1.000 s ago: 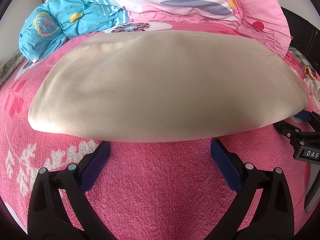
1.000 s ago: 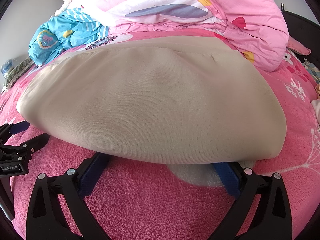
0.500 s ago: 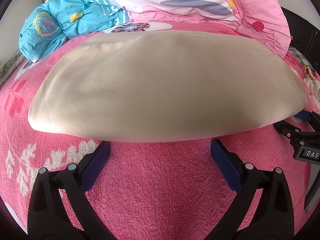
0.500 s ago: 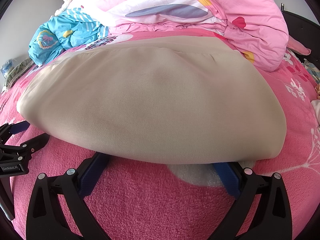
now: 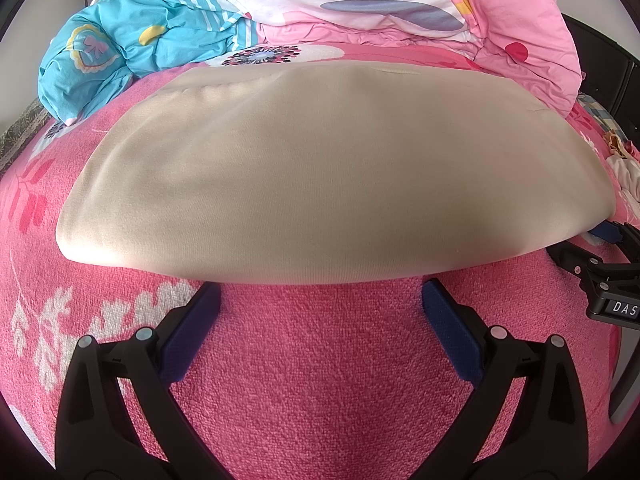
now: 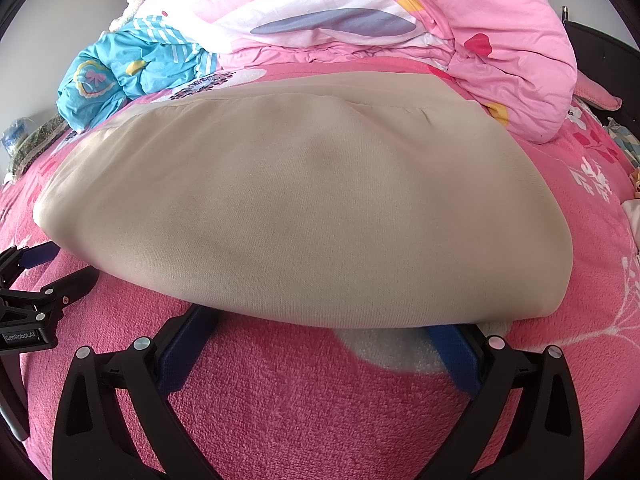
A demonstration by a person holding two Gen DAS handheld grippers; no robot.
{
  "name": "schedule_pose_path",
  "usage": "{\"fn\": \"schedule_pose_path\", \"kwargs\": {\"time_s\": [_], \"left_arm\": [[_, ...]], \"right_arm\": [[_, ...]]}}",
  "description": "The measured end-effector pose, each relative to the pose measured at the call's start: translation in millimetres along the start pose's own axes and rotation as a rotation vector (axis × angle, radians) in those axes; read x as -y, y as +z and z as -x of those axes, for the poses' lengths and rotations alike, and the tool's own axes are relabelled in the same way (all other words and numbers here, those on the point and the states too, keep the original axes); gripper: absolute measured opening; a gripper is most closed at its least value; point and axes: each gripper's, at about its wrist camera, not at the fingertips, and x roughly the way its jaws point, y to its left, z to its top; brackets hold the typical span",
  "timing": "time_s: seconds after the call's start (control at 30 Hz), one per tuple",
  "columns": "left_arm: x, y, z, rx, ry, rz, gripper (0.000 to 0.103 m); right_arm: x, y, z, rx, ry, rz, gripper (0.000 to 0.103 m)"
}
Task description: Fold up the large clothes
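Observation:
A beige garment [image 5: 332, 184] lies folded into a flat rectangle on the pink blanket [image 5: 320, 360]. My left gripper [image 5: 320, 296] is open just in front of the near folded edge, with only blanket between its blue pads [image 5: 192, 332]. In the right wrist view the same beige garment [image 6: 304, 208] fills the middle. My right gripper [image 6: 320, 320] is open at its near edge, and the tips of its fingers [image 6: 188, 340] reach slightly under the cloth. Each gripper shows at the side of the other view: the right gripper [image 5: 600, 276] and the left gripper [image 6: 36, 292].
A rolled pink and white quilt [image 5: 400, 12] and a bunched blue quilt [image 5: 120, 52] lie behind the garment. A dark bed frame [image 5: 608, 72] stands at the far right. Small items [image 5: 624, 160] sit by the right edge of the bed.

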Motion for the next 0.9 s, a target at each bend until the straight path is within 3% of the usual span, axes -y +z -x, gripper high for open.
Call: {"fn": "schedule_pose_path", "kwargs": {"time_s": [0.9], "left_arm": [[-0.4, 0.5, -0.4, 0.0, -0.001, -0.001, 0.097]], "right_arm": [[-0.4, -0.3, -0.4, 0.001, 0.0, 0.0, 0.097]]}}
